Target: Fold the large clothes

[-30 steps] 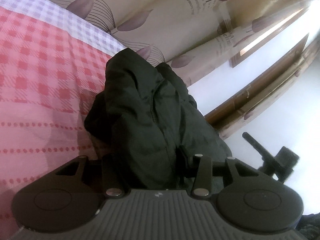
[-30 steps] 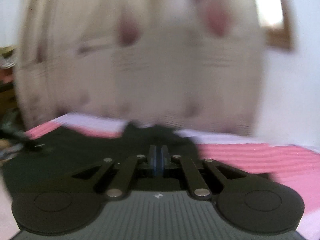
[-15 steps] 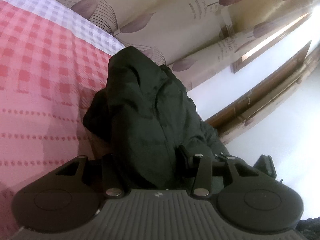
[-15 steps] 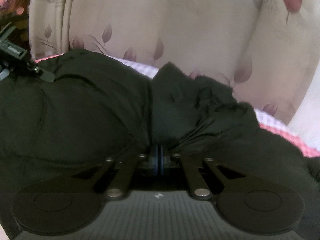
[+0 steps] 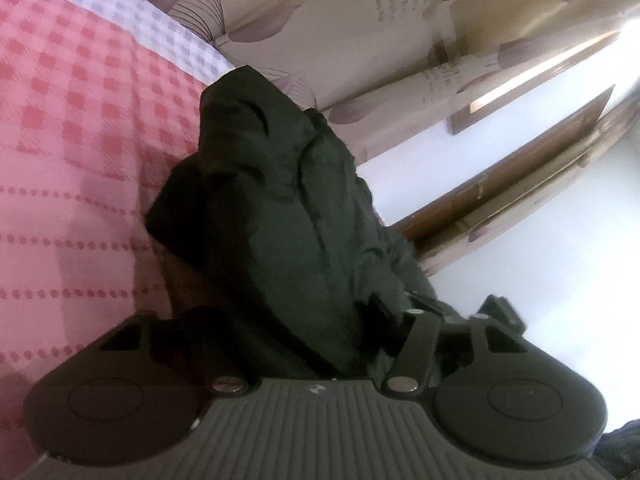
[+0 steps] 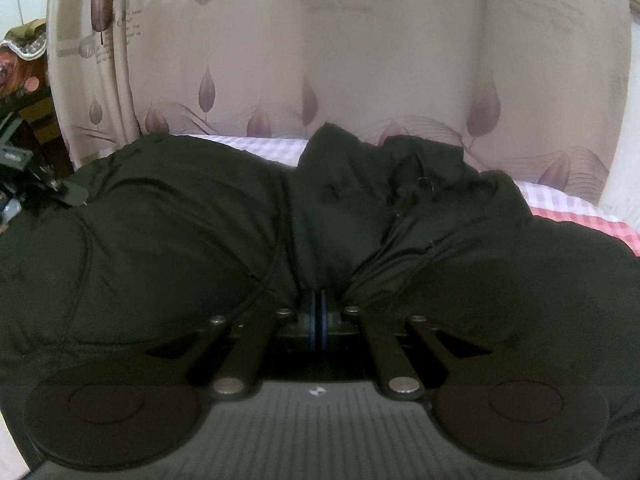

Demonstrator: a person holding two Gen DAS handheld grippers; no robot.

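A bulky jacket (image 6: pixel 180 232) lies heaped on the bed (image 5: pixel 80 128) directly before you. Behind the bed hangs a curtain (image 6: pixel 340 60). Your left tool (image 5: pixel 296 320) straddles one bunched end, with bare bed to its left.

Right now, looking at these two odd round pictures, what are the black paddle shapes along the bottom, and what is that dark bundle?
No robot here: a person holds a two-finger gripper in each hand, each with a camera looking along its fingers. The paddle shapes are the grippers' own bodies. One picture is from the left gripper, the other from the right gripper. A bulky dark green padded jacket lies on a red-and-white checked bedspread before a beige leaf-print curtain. The right gripper is pinched shut on a fold of jacket; the left jaws have just been opening, with jacket between them.
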